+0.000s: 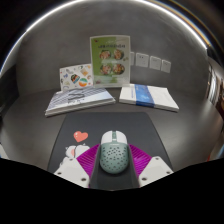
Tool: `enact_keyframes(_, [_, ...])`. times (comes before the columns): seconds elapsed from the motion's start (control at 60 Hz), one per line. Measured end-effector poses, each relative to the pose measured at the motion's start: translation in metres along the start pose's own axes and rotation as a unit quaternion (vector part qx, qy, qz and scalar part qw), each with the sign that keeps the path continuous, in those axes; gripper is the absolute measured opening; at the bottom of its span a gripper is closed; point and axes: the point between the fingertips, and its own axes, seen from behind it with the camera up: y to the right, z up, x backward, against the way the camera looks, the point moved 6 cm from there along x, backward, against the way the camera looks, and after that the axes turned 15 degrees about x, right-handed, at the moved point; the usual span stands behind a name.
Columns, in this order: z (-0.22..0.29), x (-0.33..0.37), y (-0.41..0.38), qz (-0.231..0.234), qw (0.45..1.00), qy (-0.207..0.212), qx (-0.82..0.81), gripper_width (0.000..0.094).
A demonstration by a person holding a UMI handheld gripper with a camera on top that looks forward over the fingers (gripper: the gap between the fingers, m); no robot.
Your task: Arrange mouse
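A pale grey-green mouse [111, 153] with a perforated shell lies on a dark mouse mat [152, 132], its front pointing away from me. It sits between my gripper's [111, 166] two fingers. The magenta pads [86, 158] meet its left and right sides with no gap showing. The mouse's rear end is hidden below, between the fingers. A red heart mark [80, 136] sits on the mat just left of the mouse.
Beyond the mat on the grey table lie a striped booklet [80, 100] at left and a white-blue booklet [148, 96] at right. An upright green leaflet [108, 60] and a small card [73, 78] stand against the back wall, near wall sockets [148, 62].
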Motion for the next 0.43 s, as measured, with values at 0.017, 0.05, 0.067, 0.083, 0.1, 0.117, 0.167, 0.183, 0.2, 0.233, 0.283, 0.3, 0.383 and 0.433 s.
enact_keyframes(0.017, [0.001,-0.001,0.000,-0.001,1.000,0.004,-0.003,0.0509])
enact_keyframes(0.05, [0.001,-0.001,0.000,-0.003,1.000,-0.001,-0.015,0.0538])
enact_keyframes(0.067, [0.001,-0.001,0.000,-0.004,1.000,-0.003,-0.025,0.0550])
enact_keyframes(0.083, [0.002,-0.003,0.001,-0.006,0.999,-0.002,-0.036,0.0564])
enact_keyframes(0.1, [0.003,-0.002,0.001,-0.006,0.999,-0.001,-0.044,0.0589])
enact_keyframes(0.117, [0.003,-0.001,0.001,-0.004,0.999,-0.001,-0.049,0.0657])
enact_keyframes(0.167, [0.004,0.003,-0.002,-0.004,0.999,-0.004,-0.050,0.0788])
enact_keyframes(0.183, [0.003,0.006,-0.003,-0.007,0.999,-0.006,-0.047,0.0821])
enact_keyframes(0.2, [0.003,0.008,-0.003,-0.011,0.999,-0.008,-0.044,0.0865])
enact_keyframes(0.233, [0.002,0.014,-0.004,-0.019,0.999,-0.007,-0.035,0.0900])
enact_keyframes(0.283, [-0.001,0.026,-0.010,-0.024,0.999,-0.009,-0.021,0.0839])
enact_keyframes(0.3, [-0.002,0.031,-0.013,-0.024,1.000,-0.008,-0.018,0.0840])
enact_keyframes(0.383, [-0.010,0.060,-0.028,-0.022,1.000,0.010,-0.013,0.0842])
enact_keyframes(0.433, [-0.016,0.082,-0.041,-0.012,1.000,0.023,-0.003,0.0842])
